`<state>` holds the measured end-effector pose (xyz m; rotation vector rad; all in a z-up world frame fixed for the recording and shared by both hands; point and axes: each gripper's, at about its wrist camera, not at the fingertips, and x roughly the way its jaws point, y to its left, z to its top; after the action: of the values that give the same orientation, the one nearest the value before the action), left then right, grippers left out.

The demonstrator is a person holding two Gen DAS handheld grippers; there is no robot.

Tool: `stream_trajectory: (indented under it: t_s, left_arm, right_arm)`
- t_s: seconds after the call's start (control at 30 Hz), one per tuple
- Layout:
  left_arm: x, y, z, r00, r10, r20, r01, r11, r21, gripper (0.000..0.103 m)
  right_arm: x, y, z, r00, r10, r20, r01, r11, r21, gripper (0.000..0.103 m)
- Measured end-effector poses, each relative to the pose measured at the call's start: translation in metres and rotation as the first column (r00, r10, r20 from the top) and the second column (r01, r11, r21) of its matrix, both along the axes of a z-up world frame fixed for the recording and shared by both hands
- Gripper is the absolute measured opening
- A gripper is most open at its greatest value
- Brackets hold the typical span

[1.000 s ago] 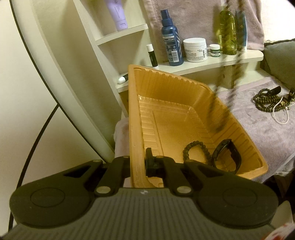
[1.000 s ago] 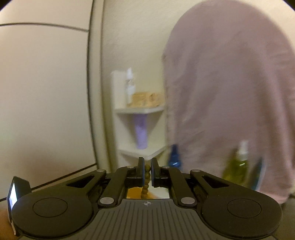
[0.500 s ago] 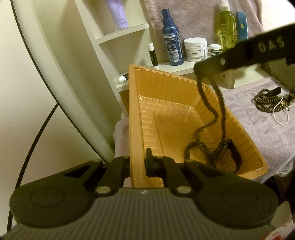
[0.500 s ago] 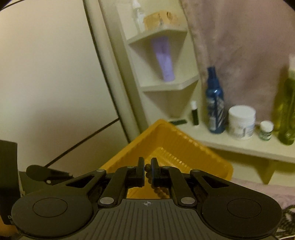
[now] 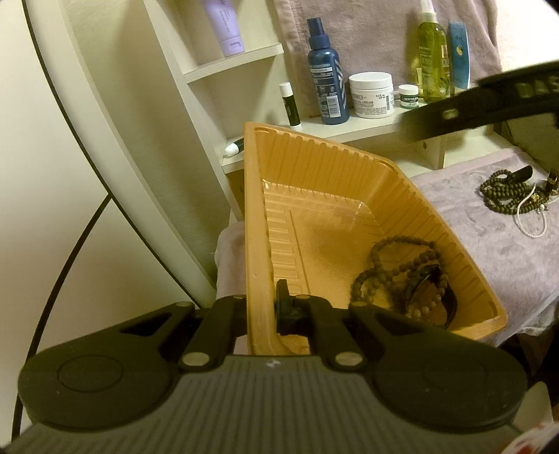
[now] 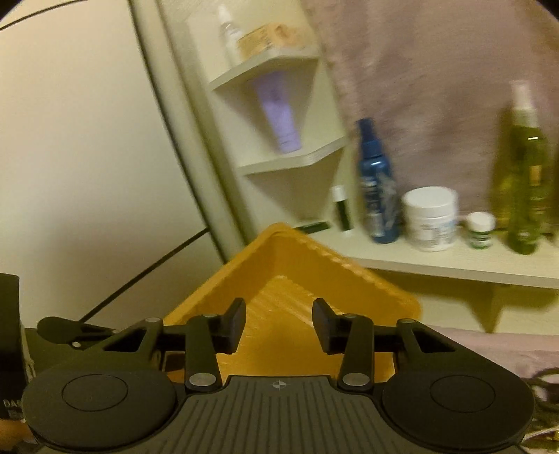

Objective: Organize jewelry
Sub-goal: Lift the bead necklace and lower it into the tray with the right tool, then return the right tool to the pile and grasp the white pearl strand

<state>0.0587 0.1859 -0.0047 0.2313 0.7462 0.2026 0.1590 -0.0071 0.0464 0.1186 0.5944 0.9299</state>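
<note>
The orange tray sits tilted at the edge of a lilac towel, its ribbed walls rising toward the camera. In its near right corner lies a dark beaded necklace, heaped in loose loops over a black bracelet; the rest of the tray floor is bare. Out on the towel, well apart from the tray, a pile of jewelry waits: more dark bead strands tangled with a thin white string of pearls (what the small dark pieces among them are I cannot tell).

Behind the tray a white shelf carries a blue spray bottle, a white cream jar, a small green-labelled pot, a green-yellow pump bottle and a lip balm stick. A lilac tube stands on the corner shelf above.

The left hand-held gripper points downward and is clenched on the tray's near left wall, one finger outside, one inside.

The right hand-held gripper hovers over the tray, angled slightly down toward its far corner. Its jaws have just been opening and now stand released, with nothing between them but the orange tray floor below. In the left wrist view it shows as a dark bar crossing the upper right.
</note>
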Motion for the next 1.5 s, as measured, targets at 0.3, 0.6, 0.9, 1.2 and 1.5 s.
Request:
stream_trajectory:
  t_s: [0.3,0.6,0.9,1.2,1.5]
  left_arm:
    - [0.000,-0.001,0.000,1.000,0.000,0.000,0.000,1.000,0.005,0.004]
    - [-0.001,-0.001,-0.001,1.000,0.003,-0.002,-0.003,1.000,0.006,0.004]
    - [-0.001,-0.001,-0.001,1.000,0.003,-0.004,-0.003,1.000,0.008,0.004]
    - [-0.001,0.000,-0.002,1.000,0.007,-0.007,-0.007,1.000,0.007,0.004]
    - [-0.001,0.001,-0.003,1.000,0.009,-0.011,-0.009,1.000,0.007,0.004]
  right_arm:
    - [-0.017,-0.101,-0.028,0.959,-0.282,0.027,0.284,0.954,-0.099,0.044]
    - [-0.033,-0.169,-0.071,0.884,-0.467,-0.014,0.450,0.860,-0.239,0.044]
    - [-0.030,-0.186,-0.088,0.857,-0.514,-0.036,0.488,0.833,-0.259,0.044]
    - [-0.022,-0.161,-0.093,0.894,-0.446,-0.034,0.424,0.869,-0.254,0.044]
    - [-0.001,-0.125,-0.108,0.913,-0.401,-0.072,0.370,0.890,-0.267,0.023]
